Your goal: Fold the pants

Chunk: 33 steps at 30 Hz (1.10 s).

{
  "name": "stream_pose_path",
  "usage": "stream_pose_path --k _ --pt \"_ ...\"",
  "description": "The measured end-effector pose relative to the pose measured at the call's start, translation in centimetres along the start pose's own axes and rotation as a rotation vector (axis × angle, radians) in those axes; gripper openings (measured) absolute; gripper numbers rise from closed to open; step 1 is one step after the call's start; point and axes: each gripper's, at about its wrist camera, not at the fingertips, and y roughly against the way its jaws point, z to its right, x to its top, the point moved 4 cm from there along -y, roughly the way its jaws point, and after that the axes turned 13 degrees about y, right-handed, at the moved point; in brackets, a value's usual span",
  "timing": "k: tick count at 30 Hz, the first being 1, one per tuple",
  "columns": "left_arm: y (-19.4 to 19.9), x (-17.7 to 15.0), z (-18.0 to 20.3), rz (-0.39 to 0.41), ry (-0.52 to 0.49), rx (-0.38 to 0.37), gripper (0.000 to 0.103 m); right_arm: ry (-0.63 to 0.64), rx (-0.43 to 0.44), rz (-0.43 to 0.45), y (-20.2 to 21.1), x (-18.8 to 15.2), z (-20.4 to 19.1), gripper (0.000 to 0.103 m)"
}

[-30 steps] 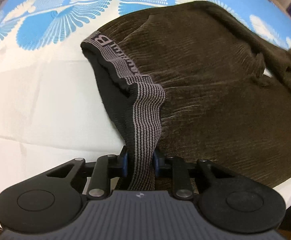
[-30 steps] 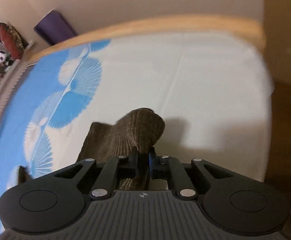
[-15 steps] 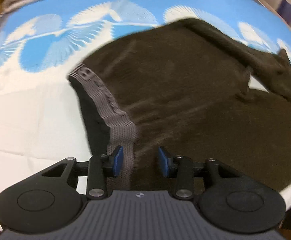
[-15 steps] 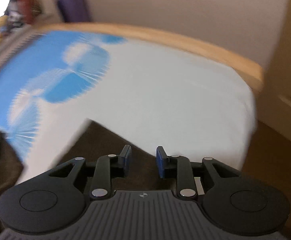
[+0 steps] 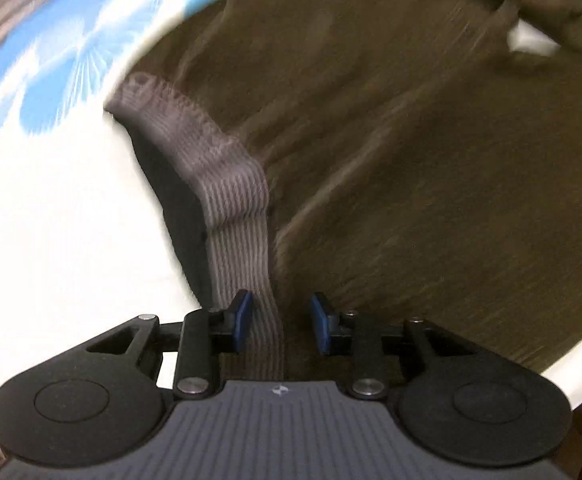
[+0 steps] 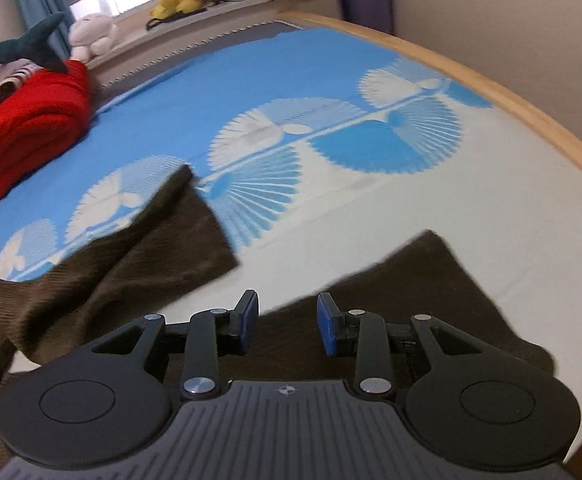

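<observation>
Blue-and-white bedsheet under blurred brown pants, hems cut off.

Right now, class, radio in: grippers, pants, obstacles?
Left gripper open, waistband loose between pads, jaws just narrowed. Right gripper open, empty. Pants flat on bed, unfolded. Nothing blocking.

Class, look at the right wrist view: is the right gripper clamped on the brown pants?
No. The right gripper is open above the brown pants, with nothing between its blue pads.
</observation>
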Motion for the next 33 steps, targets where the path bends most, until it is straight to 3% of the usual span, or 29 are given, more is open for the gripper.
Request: stream_pose_path --k 2,5,6,8,14,18,22,27,29,31,33 --pt "1.1 1.1 0.4 0.011 0.053 -0.019 0.036 -0.019 0.024 0.024 0.1 0.8 -1.2 0.034" --pt "4.6 3.5 1.5 0.141 0.157 -0.135 0.037 -0.075 0.075 0.062 -0.5 2.0 -2.7 0.029" --pt "5.2 4.2 2.3 0.171 0.179 -0.15 0.037 -0.092 0.091 0.073 -0.6 2.5 -3.2 0.022" --pt "5.9 5.7 4.0 0.209 0.197 -0.153 0.037 -0.128 0.121 0.093 -1.4 3.3 -4.0 0.02" --pt "7.1 9.3 9.9 0.292 0.154 -0.172 0.037 -0.273 0.183 -0.006 -6.8 3.5 -5.0 0.024" --pt "6.1 11.7 13.7 0.301 0.13 -0.237 0.037 -0.456 0.169 -0.097 -11.4 2.4 -4.0 0.048" --pt "5.4 12.8 17.2 0.299 0.085 -0.301 0.043 -0.578 0.173 -0.204 -15.7 0.8 -3.9 0.048" --pt "2.7 15.6 21.8 0.304 0.016 -0.337 0.05 -0.55 0.119 -0.167 -16.8 2.1 -5.2 0.048" --pt "1.4 16.7 23.2 0.299 0.004 -0.329 0.051 -0.561 0.088 -0.156 -17.2 2.4 -5.2 0.043" --pt "0.4 17.1 23.8 0.282 -0.008 -0.328 0.051 -0.555 0.015 -0.155 -17.4 2.7 -4.9 0.011" --pt "-0.8 17.3 24.9 0.264 -0.036 -0.318 0.051 -0.558 -0.03 -0.146 -17.7 3.1 -4.7 0.01"
